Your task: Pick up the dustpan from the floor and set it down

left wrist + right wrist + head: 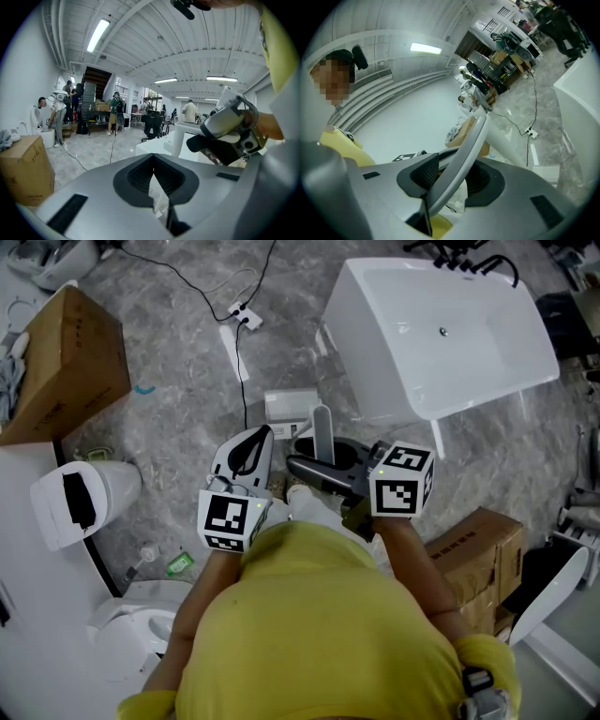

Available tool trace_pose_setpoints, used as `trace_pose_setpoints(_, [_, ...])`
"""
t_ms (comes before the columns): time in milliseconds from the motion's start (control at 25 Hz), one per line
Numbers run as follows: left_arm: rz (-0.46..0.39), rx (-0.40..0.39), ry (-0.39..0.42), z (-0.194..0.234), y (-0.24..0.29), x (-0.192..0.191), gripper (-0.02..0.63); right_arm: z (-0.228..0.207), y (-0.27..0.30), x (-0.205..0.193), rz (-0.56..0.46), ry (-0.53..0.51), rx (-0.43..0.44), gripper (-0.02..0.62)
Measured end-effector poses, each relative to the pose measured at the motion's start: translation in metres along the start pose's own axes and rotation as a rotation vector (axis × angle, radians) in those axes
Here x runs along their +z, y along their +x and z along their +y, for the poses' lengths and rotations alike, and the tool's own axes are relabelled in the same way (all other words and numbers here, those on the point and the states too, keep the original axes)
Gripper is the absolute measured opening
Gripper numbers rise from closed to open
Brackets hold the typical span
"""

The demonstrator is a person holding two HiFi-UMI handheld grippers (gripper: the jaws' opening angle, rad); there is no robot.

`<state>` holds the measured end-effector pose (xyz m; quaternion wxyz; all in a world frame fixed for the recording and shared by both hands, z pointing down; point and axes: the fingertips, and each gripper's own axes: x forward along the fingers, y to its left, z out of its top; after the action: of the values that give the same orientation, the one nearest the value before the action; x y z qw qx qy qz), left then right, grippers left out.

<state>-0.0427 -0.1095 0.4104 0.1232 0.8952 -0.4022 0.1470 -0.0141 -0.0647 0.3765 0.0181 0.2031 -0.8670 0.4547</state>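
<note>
Pinching the dustpan (pixel 317 468) by its grey handle (pixel 464 150) in the right gripper (pixel 452 180), so as not to drop it. Seems just off the floor (pixel 187 381), by the near corner of the white tub (pixel 441 334). Keeping the left gripper (pixel 154 180) closed, empty, out of the way.

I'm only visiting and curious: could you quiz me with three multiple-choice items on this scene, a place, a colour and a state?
1. In the head view the bathtub lies: A upper right; B lower left; C centre.
2. The shirt is: A red; B yellow; C black.
3. The right gripper has its jaws: A wide apart, empty; B on a cable; C on the dustpan handle.
Key: 1 A, it fills that corner. 2 B, plainly yellow. 3 C, the grey handle runs between the jaws.
</note>
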Motion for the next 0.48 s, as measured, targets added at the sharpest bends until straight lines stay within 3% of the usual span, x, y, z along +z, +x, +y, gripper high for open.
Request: trace_pose_setpoints(480, [0.007,0.027,-0.010,0.0007,-0.0018,-0.0004,0.000,-0.0014,0.0068,-0.0032,0.055,-0.019,0.009,0.175])
